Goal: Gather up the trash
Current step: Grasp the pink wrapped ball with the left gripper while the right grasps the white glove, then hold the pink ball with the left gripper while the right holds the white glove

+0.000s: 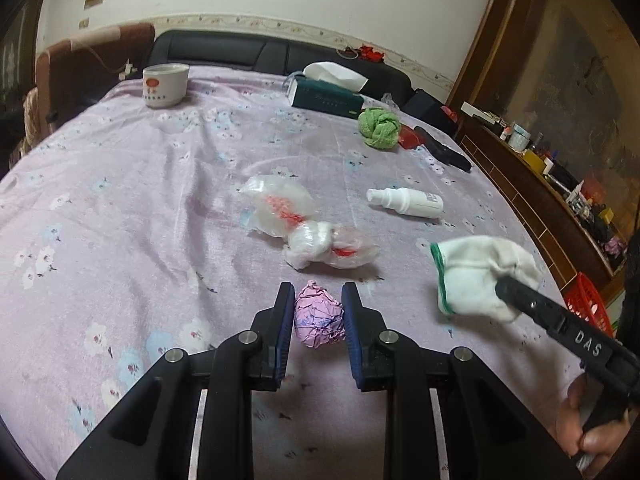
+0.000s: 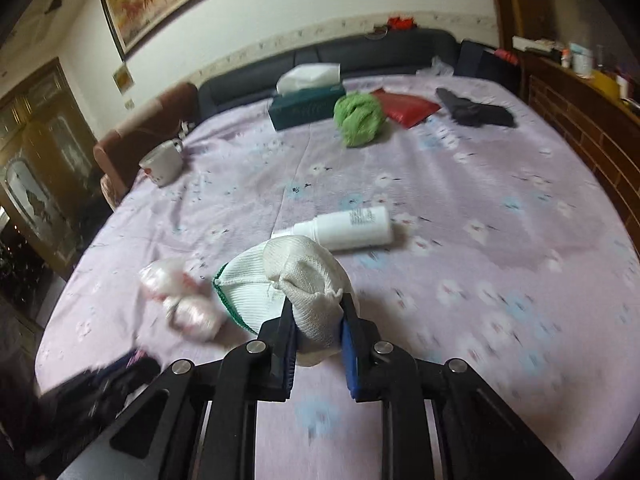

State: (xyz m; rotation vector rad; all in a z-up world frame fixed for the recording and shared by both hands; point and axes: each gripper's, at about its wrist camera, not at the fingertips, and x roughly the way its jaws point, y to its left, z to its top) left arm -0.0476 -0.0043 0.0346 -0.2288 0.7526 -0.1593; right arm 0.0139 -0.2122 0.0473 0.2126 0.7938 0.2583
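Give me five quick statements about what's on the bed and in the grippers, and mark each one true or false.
1. The left gripper holds a pink paper ball. True.
2. The right gripper is empty. False: its jaws pinch a white sock.
3. The white bottle stands upright. False: it lies on its side.
4. A green cloth sits near the tissue box. True.
5. The cup lies tipped over. False: it is upright.

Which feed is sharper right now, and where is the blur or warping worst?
Left wrist view: sharp, the paper ball and bottle crisp; fisheye bends the wall and shelf at the edges. Right wrist view: motion-smeared, worst on the plastic wrappers and the sheet's flowers; the white sock in the fingers stays fairly clear.
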